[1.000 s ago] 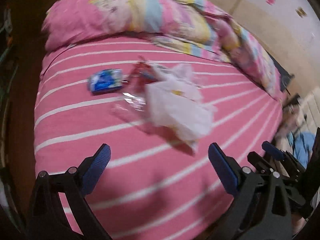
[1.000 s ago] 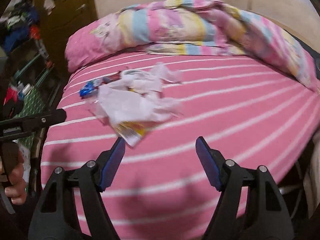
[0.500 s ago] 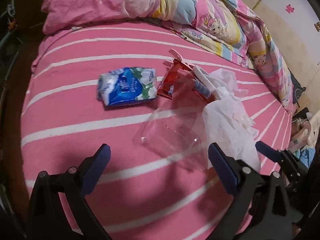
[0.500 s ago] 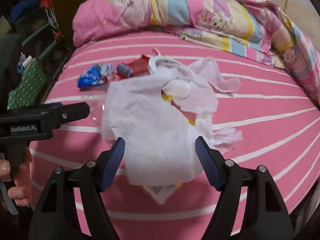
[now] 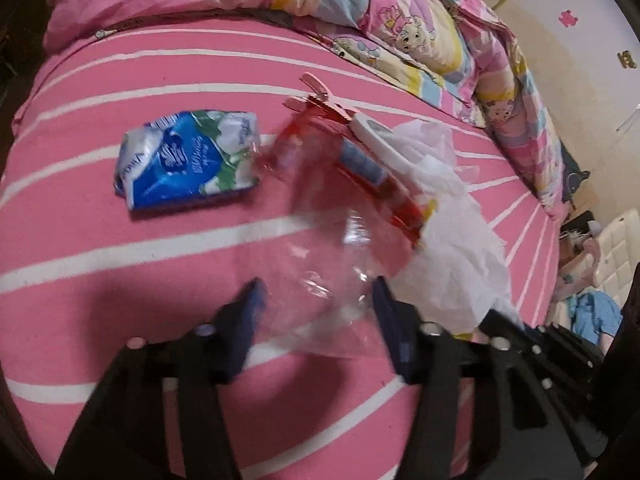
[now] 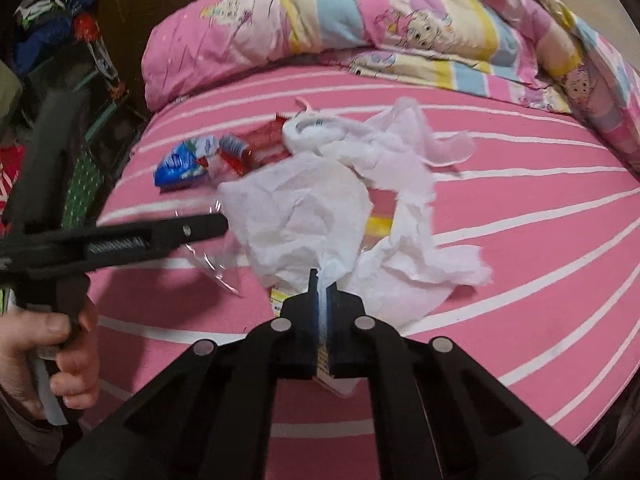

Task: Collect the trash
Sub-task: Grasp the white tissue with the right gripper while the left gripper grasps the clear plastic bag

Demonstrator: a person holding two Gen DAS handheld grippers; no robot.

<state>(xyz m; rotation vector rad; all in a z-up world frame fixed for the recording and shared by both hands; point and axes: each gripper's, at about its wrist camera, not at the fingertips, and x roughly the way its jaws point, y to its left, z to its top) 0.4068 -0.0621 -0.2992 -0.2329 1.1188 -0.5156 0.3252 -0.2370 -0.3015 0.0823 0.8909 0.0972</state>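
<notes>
Pinching white tissue (image 6: 304, 216) in right gripper (image 6: 323, 280); left gripper (image 5: 316, 300) jaws closing around clear wrapper (image 5: 320, 280), so keeping both grips deep before lifting.

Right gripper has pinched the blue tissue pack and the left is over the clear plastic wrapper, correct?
Not quite. The right wrist view shows the right gripper shut on the white tissue paper, not the blue tissue pack. The left gripper, its jaws closing, is over the clear plastic wrapper.
</notes>
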